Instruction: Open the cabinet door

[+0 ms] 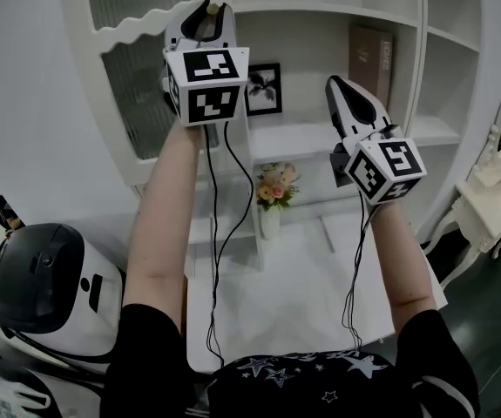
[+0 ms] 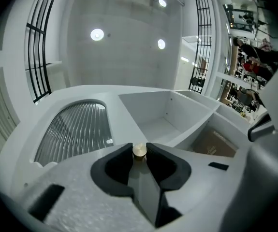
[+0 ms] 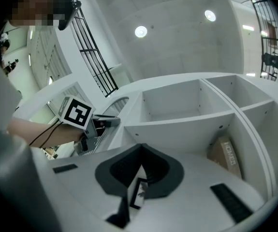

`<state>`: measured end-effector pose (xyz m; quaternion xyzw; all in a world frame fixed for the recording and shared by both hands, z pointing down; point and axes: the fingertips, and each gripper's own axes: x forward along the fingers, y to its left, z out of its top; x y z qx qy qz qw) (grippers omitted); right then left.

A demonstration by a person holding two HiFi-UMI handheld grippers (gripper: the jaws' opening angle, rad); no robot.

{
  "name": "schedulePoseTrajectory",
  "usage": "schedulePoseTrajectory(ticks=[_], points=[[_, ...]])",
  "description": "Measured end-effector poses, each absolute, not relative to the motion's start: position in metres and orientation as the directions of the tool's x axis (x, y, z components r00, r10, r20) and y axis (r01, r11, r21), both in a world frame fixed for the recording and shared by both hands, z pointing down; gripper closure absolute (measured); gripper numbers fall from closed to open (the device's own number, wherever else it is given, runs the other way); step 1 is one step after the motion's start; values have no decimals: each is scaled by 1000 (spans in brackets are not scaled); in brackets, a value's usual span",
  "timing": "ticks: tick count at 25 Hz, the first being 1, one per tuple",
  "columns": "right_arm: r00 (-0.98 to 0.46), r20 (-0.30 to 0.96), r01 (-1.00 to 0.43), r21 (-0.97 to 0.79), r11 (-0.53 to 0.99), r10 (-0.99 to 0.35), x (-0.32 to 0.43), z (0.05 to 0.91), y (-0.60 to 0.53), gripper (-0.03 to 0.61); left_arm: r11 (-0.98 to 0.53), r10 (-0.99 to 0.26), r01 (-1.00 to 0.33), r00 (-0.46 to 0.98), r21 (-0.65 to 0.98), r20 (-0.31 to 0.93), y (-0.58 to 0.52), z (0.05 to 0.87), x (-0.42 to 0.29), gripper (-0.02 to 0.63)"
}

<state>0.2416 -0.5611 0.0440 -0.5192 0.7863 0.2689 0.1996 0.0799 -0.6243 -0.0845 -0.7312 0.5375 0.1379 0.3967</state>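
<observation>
At the cabinet's upper left, I am holding the left gripper point(image 1: 209, 12) up against the cabinet door point(image 1: 137, 85), a white panel with a ribbed-glass window and a wavy lower frame. In the left gripper view, a small brass-coloured knob point(image 2: 139, 150) is sitting right between the tips, and both black pads are pressing on it from either side, so the jaws are nearly together and clamping the knob. The knob is sitting at the door's right edge, just beside the open shelves. Whether the door is ajar or flush with the cabinet point(image 1: 424, 77), I cannot tell from these views.

My right gripper point(image 1: 335, 84) is hanging in front of the middle open shelf, well apart from the door, pointing up toward the cabinet. Its jaws are meeting at the tips and gripping nothing; in the right gripper view only the shelf interior is showing past them.

Contents noted on the shelves:
- a framed picture point(image 1: 264, 88) is standing at the left end of the middle shelf, near the door edge;
- a brown book point(image 1: 370, 55) is leaning upright at that shelf's right end;
- a vase of flowers point(image 1: 270, 197) is standing on the lower surface, below the framed picture.

Both my forearms are reaching upward, with black cables point(image 1: 215, 233) trailing down from the grippers. A rounded white-and-black machine point(image 1: 37, 281) is standing on the floor left of the cabinet.
</observation>
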Motion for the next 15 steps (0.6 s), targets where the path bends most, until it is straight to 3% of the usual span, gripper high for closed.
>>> schedulePoseTrajectory(ticks=[15], points=[[-377,-590,-923,177,342,-714,257,57,-520,573,-215,-651,-890,437,-401,-621,-573,-85,71,523]])
